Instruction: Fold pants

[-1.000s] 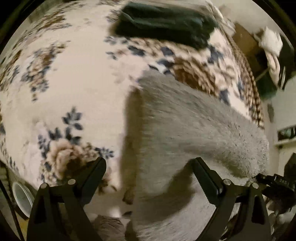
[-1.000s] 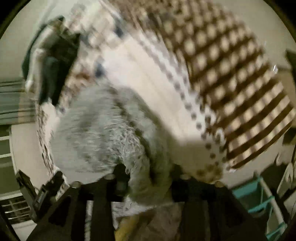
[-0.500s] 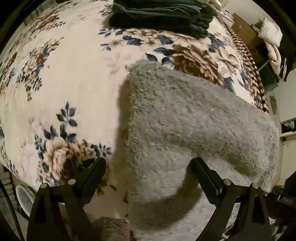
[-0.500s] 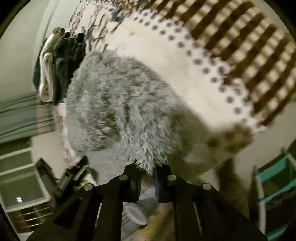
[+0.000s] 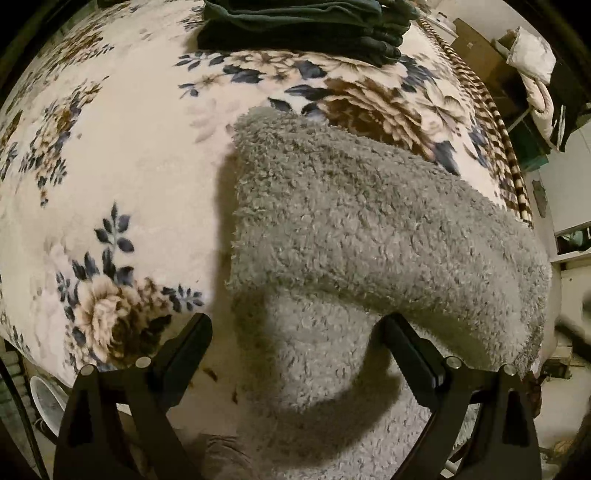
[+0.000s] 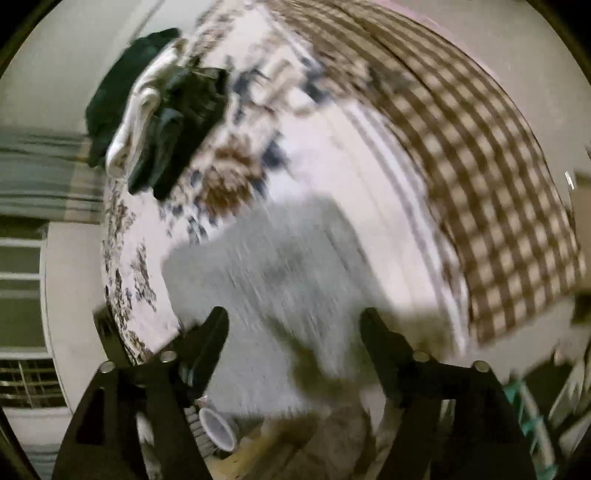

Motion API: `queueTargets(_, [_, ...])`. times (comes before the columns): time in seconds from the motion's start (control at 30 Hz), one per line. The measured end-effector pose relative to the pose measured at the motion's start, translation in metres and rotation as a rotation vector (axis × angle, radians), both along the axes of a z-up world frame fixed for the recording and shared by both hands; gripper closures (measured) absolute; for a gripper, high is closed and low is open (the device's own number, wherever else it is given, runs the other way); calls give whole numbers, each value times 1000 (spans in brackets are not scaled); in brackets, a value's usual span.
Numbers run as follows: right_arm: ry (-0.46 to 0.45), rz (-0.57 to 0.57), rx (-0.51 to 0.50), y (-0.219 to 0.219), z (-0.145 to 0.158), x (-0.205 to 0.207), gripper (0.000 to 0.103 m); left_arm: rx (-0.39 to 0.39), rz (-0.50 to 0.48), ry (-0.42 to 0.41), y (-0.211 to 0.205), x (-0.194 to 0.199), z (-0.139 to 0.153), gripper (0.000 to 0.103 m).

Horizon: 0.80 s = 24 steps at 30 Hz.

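Observation:
The grey fleece pants (image 5: 362, 229) lie on the floral blanket (image 5: 110, 166), with one part folded over the layer beneath. My left gripper (image 5: 295, 336) is open and empty, its fingers on either side of the lower layer just above the cloth. In the right wrist view the pants (image 6: 288, 273) are a blurred grey patch. My right gripper (image 6: 293, 332) is open and empty above their near edge.
A stack of folded dark clothes (image 5: 303, 26) sits at the far end of the blanket; it also shows in the right wrist view (image 6: 162, 122). A brown checked cover (image 6: 461, 140) lies to the right. The bed edge and floor clutter are near the grippers.
My right gripper was shut on the pants' edge; it has let go and now stands open, drawn back. The folded part has settled flat. My left gripper stayed open.

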State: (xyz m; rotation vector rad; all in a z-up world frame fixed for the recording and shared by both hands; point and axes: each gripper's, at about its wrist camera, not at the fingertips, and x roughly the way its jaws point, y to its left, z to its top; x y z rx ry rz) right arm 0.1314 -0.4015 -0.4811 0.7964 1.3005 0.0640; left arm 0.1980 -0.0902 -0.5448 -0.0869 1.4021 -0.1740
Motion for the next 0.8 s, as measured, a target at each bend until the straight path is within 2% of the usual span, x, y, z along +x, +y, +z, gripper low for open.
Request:
queueTargets(0.1, [12, 33, -45, 3, -22, 52, 24, -4, 5, 4, -1, 2, -4, 8])
queueTargets(0.13, [38, 42, -20, 7, -35, 66, 45, -5, 8, 8, 0, 2, -6, 8])
queueTargets(0.17, [45, 30, 41, 9, -47, 75, 74, -6, 11, 10, 0, 2, -7, 8])
queueTargets(0.2, [57, 35, 32, 13, -52, 80, 81, -8, 12, 11, 1, 2, -8, 8])
queueTargets(0.3, [17, 23, -117, 16, -45, 83, 83, -30, 14, 21, 3, 1, -11, 7])
queueTargets(0.4, [61, -126, -141, -13, -63, 72, 84, -66, 4, 29, 2, -1, -13, 6])
queueTargets(0.47, [125, -152, -118, -18, -86, 73, 84, -67, -6, 32, -2, -1, -15, 6])
queueTargets(0.53, [143, -95, -50, -13, -94, 77, 76, -44, -14, 32, -5, 0, -15, 6])
queueTargets(0.57, [141, -85, -18, -12, -92, 78, 72, -44, -11, 35, -4, 0, -14, 6])
queueTargets(0.63, [104, -85, 39, -16, -74, 69, 51, -61, 5, 42, -1, 2, -14, 6])
queueTargets(0.67, [81, -88, 48, -17, -64, 62, 44, -69, 10, 45, 0, 2, -13, 6])
queueTargets(0.7, [71, -95, 33, -19, -53, 52, 30, -70, 11, 45, 1, 2, -12, 6])
queueTargets(0.73, [72, -99, 9, -20, -44, 37, 25, -69, 11, 43, 1, 2, -11, 6])
queueTargets(0.8, [108, -93, 10, -17, -39, 15, 25, -70, 12, 41, 0, 2, -10, 6])
